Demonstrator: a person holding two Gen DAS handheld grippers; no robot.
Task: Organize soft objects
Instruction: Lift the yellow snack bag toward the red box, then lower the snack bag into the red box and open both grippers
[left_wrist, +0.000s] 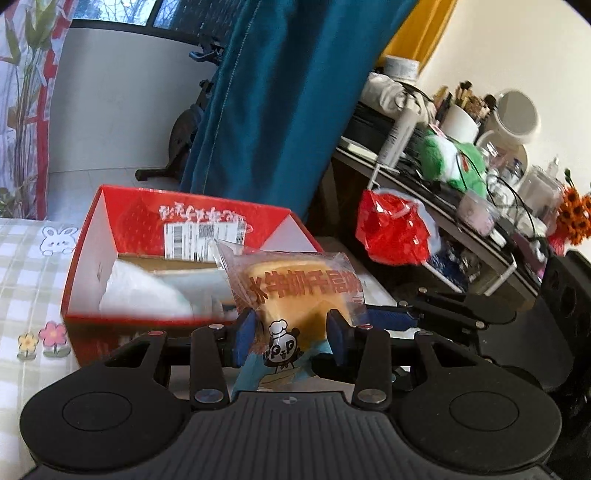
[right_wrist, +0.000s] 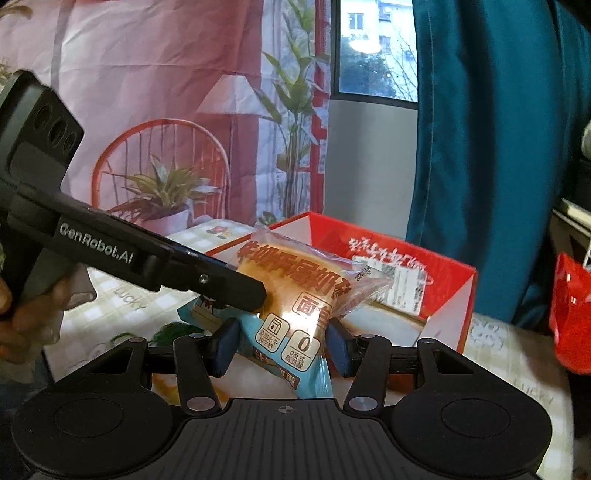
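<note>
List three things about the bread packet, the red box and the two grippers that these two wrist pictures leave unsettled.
- Bread packet lower end: hidden behind the gripper body, both views.
- Red box contents: blurred pale shapes, left view; the packet covers them, right view.
- Right gripper grip: fingers flank the packet; contact unclear. Left gripper looks clamped.

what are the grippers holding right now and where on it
Both hold one clear-wrapped golden bread bun. The left gripper pinches its lower, panda-printed end; the right gripper squeezes the blue-printed lower end.

Wrapped bread packet (left_wrist: 295, 295) upright before red box (left_wrist: 110, 258).
</note>
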